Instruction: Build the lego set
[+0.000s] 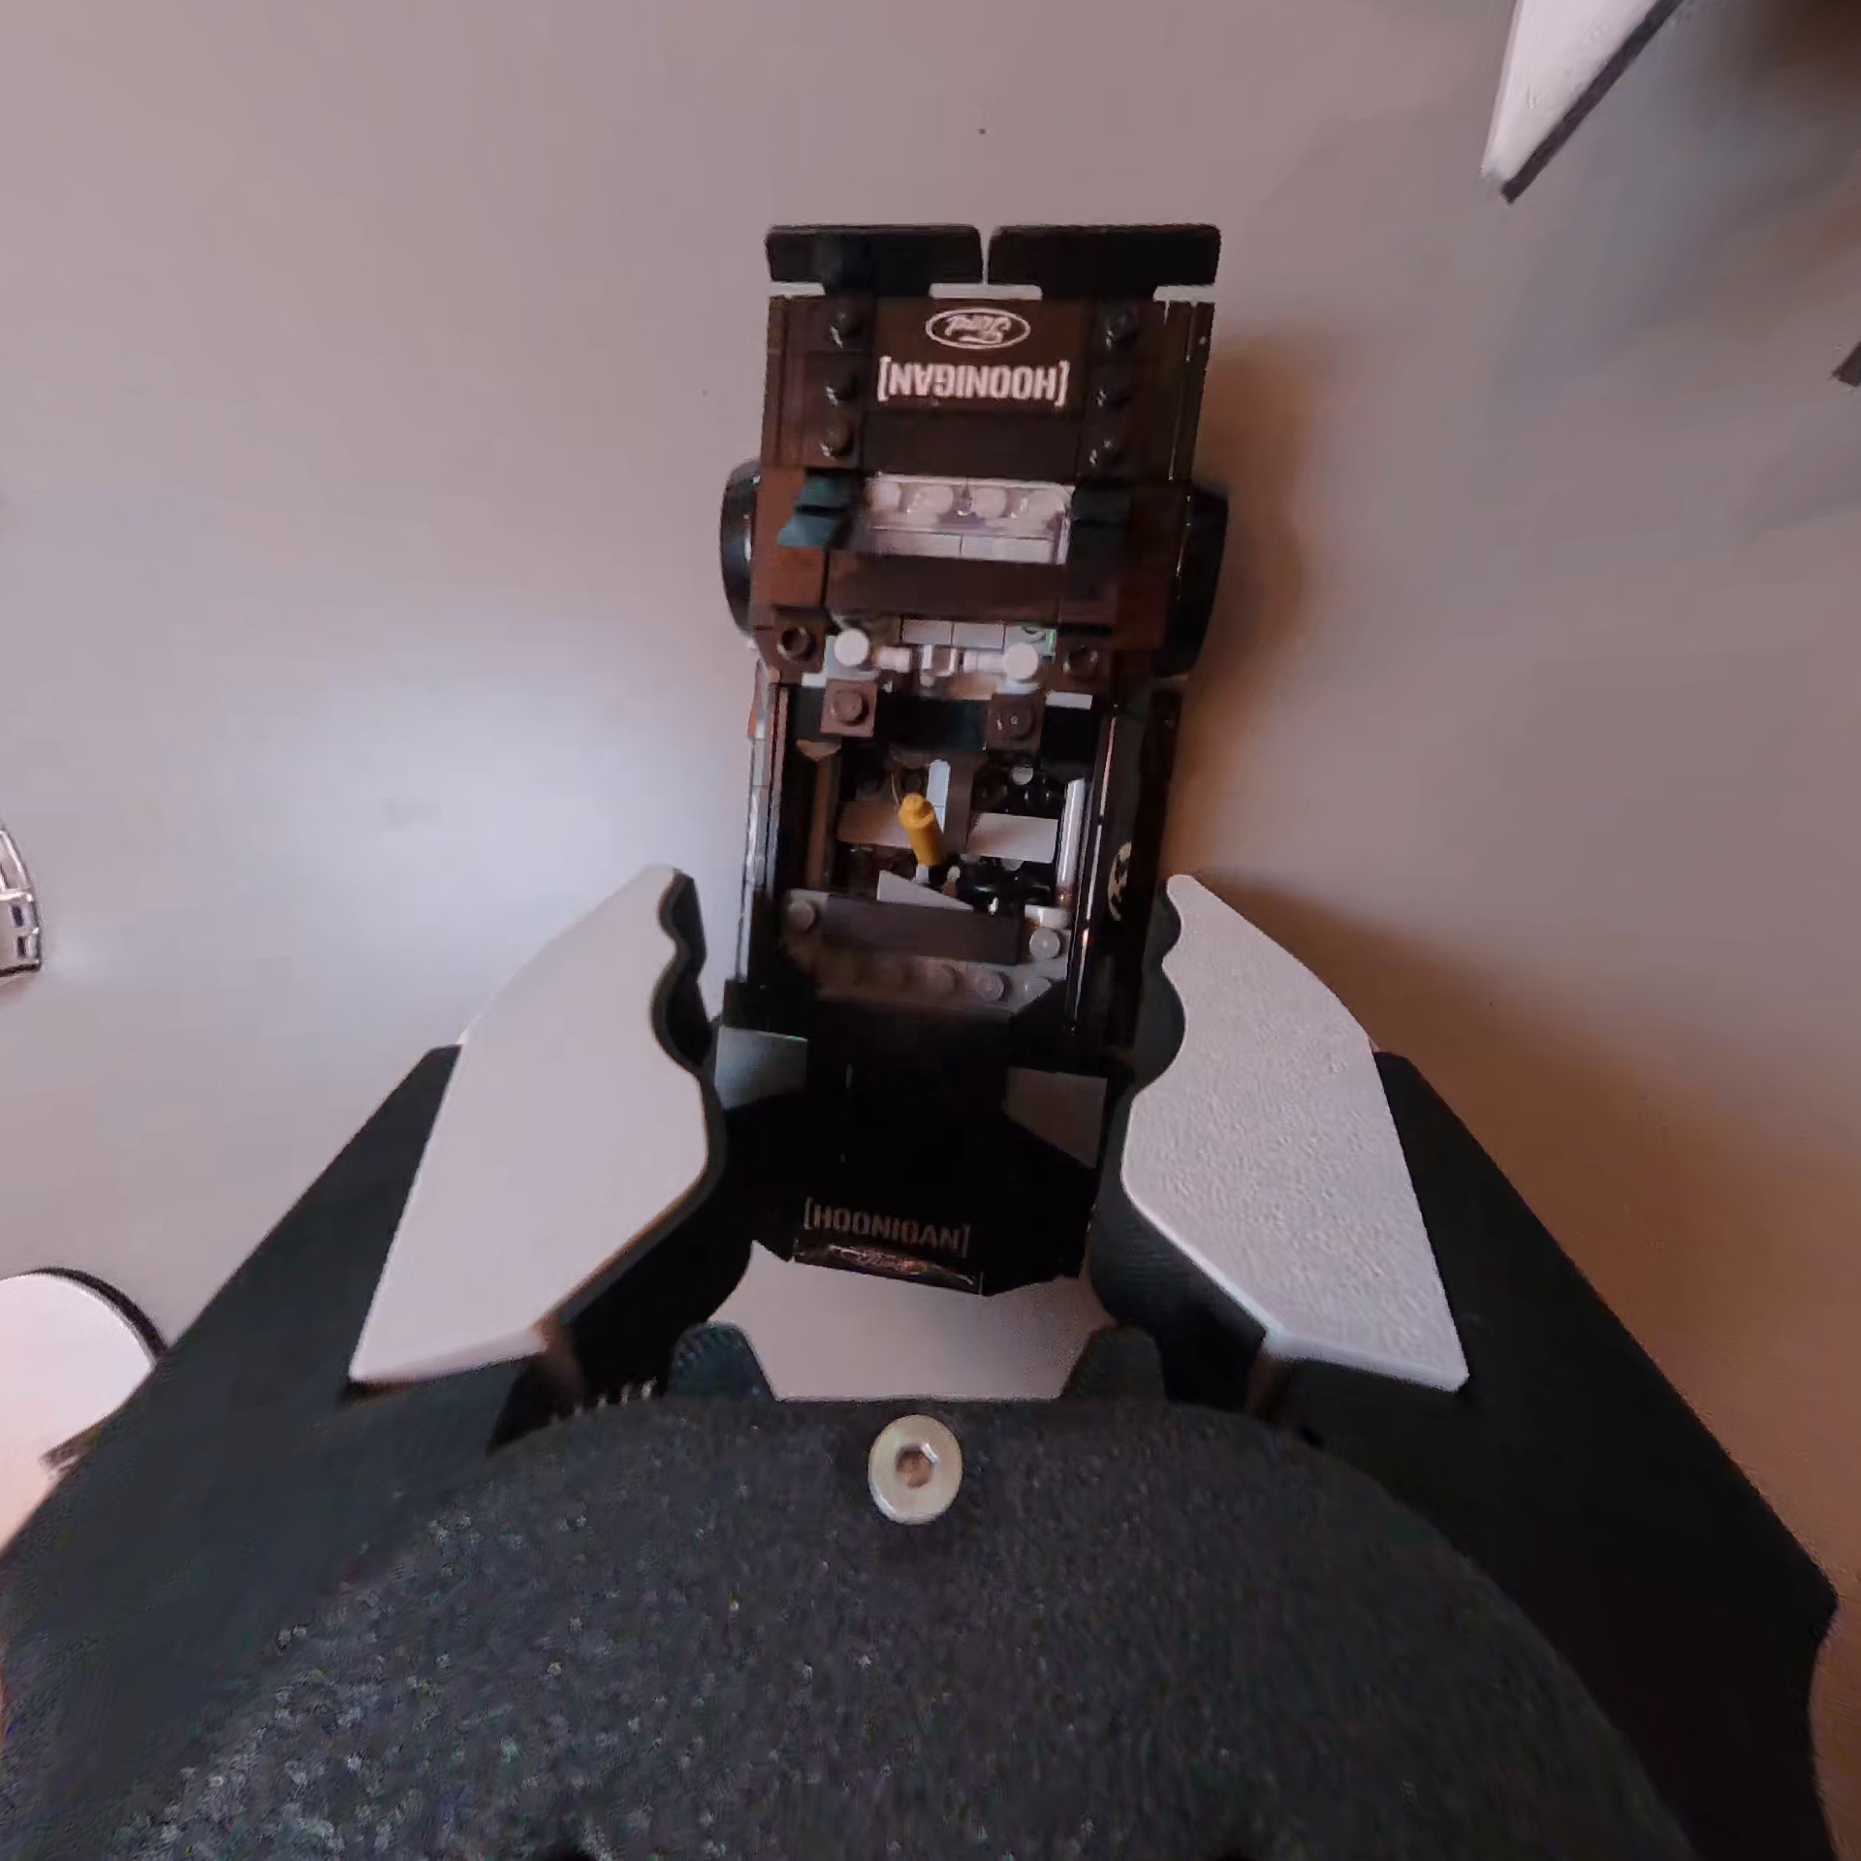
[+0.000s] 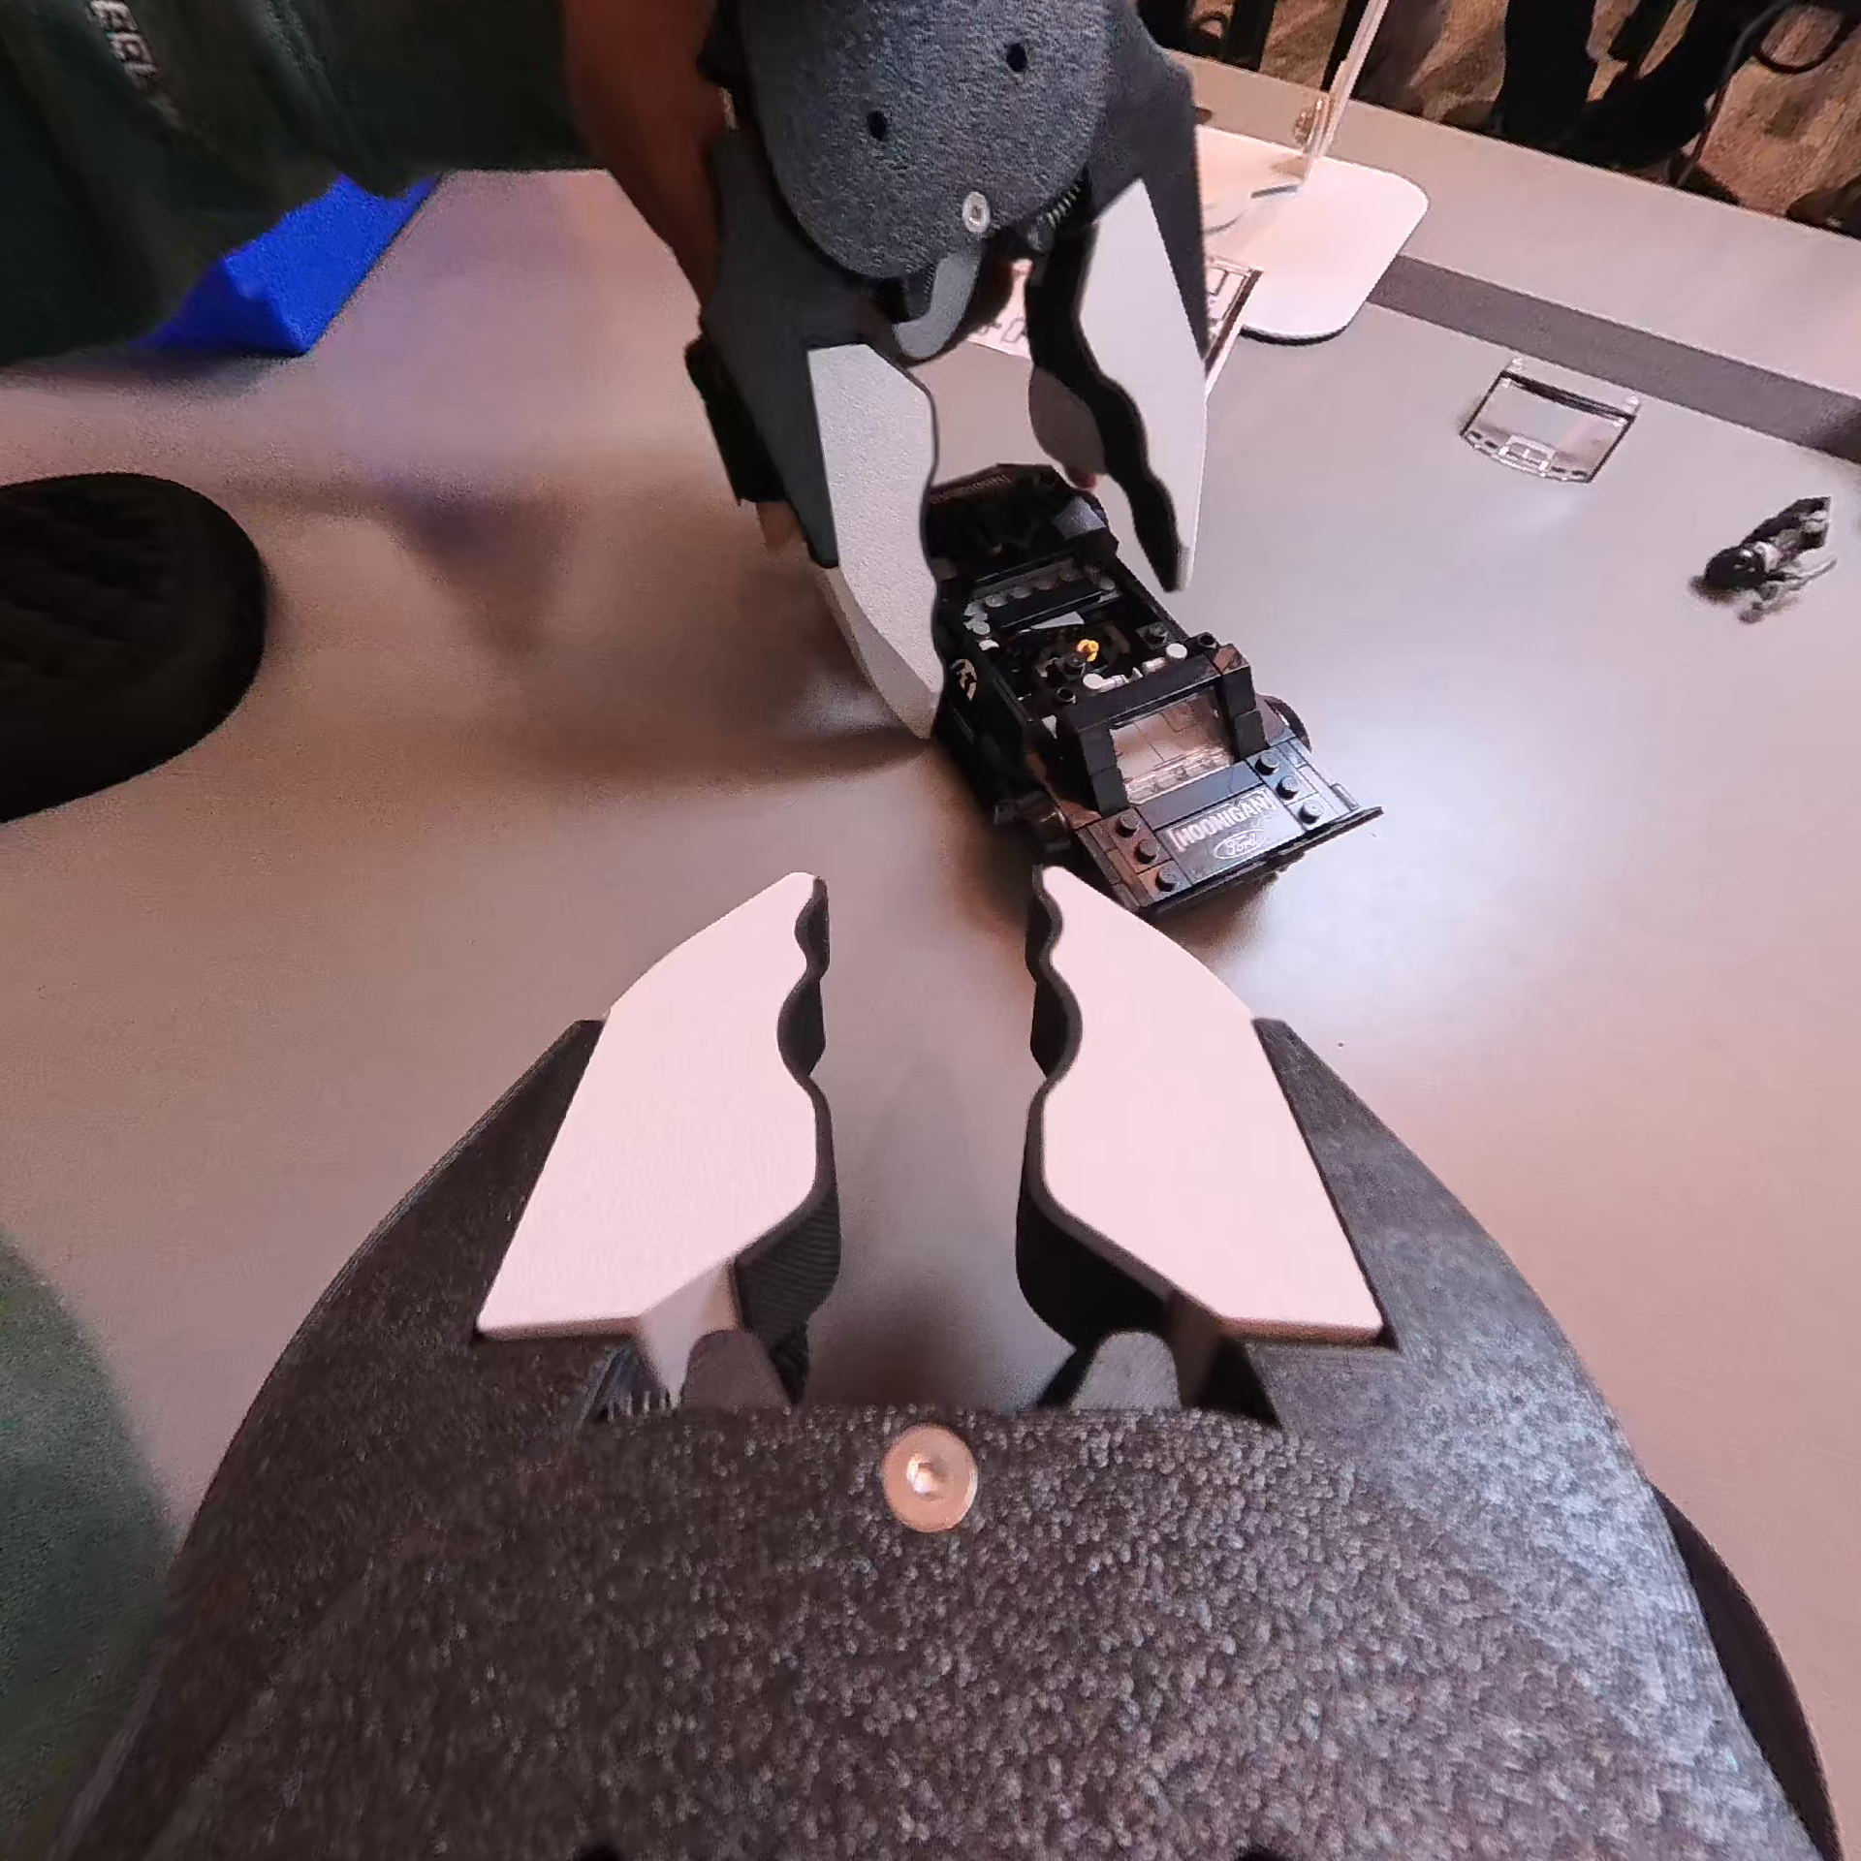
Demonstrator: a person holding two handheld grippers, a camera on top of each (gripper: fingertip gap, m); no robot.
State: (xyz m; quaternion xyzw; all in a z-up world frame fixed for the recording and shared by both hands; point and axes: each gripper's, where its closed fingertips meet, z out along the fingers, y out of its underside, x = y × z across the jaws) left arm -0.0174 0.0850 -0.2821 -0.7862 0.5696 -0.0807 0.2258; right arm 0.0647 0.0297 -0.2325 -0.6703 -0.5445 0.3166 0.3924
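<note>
A black lego car [image 1: 957,564] stands on the grey table [image 1: 352,504], roof off, with a yellow lever [image 1: 921,821] in its open cabin. My left gripper [image 1: 926,886] straddles the car's near end and its pads touch both sides. In the right wrist view the car [image 2: 1128,725] lies ahead, slanted, with the left gripper [image 2: 1037,645] coming down over its far end. My right gripper [image 2: 926,886] is open and empty, low over the table just short of the car's near, stickered end.
A clear windscreen piece [image 2: 1549,428] and a small black-and-white lego part [image 2: 1772,564] lie to the right of the car. A white stand base [image 2: 1319,242] and a printed sheet [image 2: 1224,302] are behind it. A blue block [image 2: 292,262] and a black round pad [image 2: 111,634] sit left.
</note>
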